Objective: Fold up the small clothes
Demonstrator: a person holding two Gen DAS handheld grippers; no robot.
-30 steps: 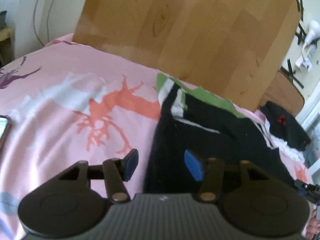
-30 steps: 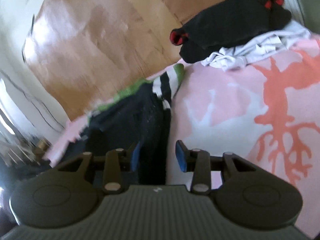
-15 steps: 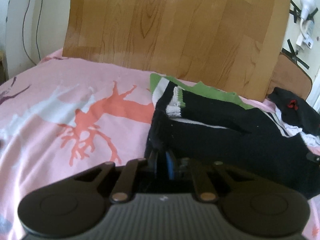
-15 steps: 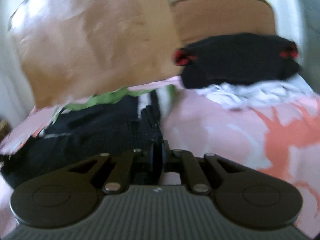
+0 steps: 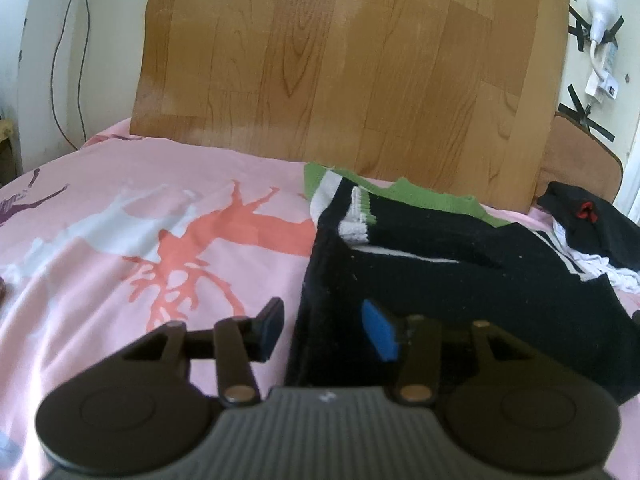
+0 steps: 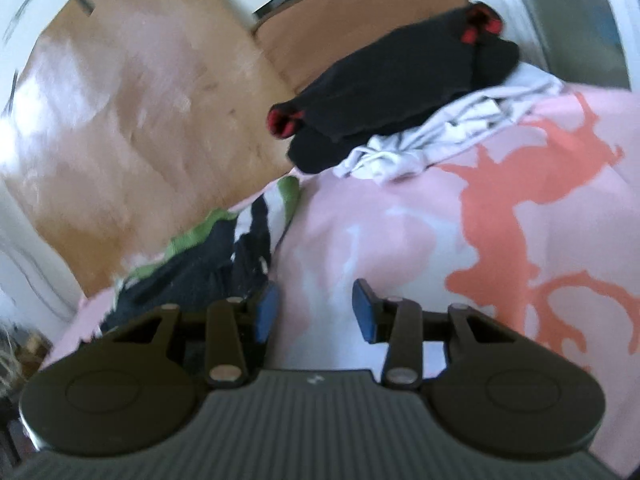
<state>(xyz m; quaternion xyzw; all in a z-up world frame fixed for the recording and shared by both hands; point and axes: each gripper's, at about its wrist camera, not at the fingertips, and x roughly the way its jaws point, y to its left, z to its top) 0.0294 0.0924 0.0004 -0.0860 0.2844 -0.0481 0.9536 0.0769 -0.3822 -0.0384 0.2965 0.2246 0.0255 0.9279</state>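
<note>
Black garment [image 5: 460,280] edge lies between the left gripper's [image 5: 326,330] parted jaws.

A pink bedspread [image 5: 160,200] lies below a wooden headboard [image 5: 340,60], white lamp [image 5: 602,8] at right.

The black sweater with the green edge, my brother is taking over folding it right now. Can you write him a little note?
Left tool: open, holding nothing, straddling the near left edge of the black sweater.
Right tool: open, empty, at the sweater's right edge.
Sweater lies on the pink bedsheet by the wooden headboard, its sleeve laid across the body.
Another black garment with red cuffs sits on white clothes at the far corner.
Left: finish folding the sweater, then that pile.
</note>
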